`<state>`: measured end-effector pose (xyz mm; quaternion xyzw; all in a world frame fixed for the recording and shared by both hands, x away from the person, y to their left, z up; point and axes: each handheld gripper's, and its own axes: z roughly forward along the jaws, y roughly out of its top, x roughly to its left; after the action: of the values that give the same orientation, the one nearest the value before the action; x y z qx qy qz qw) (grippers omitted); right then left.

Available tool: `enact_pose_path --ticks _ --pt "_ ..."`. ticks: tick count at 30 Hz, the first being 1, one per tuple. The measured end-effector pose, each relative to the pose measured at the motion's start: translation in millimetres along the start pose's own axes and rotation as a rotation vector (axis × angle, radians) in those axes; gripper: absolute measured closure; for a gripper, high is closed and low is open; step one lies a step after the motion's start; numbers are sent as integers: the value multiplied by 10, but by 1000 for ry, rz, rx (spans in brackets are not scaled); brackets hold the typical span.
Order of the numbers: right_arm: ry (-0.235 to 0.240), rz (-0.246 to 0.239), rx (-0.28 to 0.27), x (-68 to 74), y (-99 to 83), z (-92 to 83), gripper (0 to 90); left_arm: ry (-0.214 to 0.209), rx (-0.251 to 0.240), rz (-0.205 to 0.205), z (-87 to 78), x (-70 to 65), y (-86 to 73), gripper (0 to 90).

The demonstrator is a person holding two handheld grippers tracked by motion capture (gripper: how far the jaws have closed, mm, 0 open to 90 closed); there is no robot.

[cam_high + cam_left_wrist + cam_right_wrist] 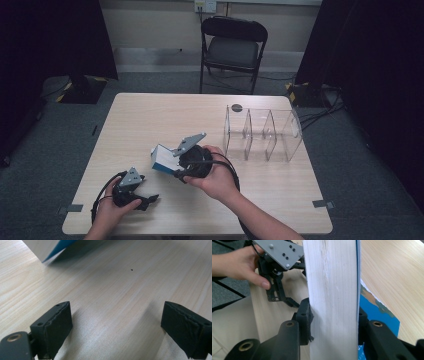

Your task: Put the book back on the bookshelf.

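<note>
High view: a pale wooden table [150, 115] carries a clear plastic organiser [262, 132] with upright dividers near its far right corner, a small dark disc [236, 107] lying just behind it. A white-and-blue box [162, 160] is lifted off the table near the middle, toward the near edge, clamped in the right gripper [175, 167], whose grey three-cornered plate [190, 143] tilts upward. The left gripper [149, 201] rests near the near left corner, its jaws spread apart with nothing between them. A black folding chair [232, 47] stands beyond the far edge.

Right gripper view: both black pads [305, 321] press on opposite faces of the box [332, 302], which stands upright between them; its white face is plain, and the blue face [374, 310] bears a printed picture too partial to read. No lettering is legible.

Left gripper view: the jaws stand wide over bare wood, with a blue-edged corner of the box [47, 250] at the upper left.
</note>
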<state>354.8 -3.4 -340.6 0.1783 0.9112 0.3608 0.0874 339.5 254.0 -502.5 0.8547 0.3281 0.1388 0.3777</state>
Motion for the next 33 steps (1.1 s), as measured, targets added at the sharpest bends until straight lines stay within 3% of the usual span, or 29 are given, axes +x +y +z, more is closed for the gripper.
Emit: enact_pose_path --ticks 8,20,27,33 --pt "46 30 3 -53 135 -162 615 0 4 7 0 6 3 86" --pt "66 29 48 -47 206 -167 615 0 3 3 1 3 4 86" --pt "126 71 80 -46 301 -315 614 -1 13 7 -6 6 6 86" --pt "146 79 114 -121 429 -284 611 0 13 10 -6 7 6 86"
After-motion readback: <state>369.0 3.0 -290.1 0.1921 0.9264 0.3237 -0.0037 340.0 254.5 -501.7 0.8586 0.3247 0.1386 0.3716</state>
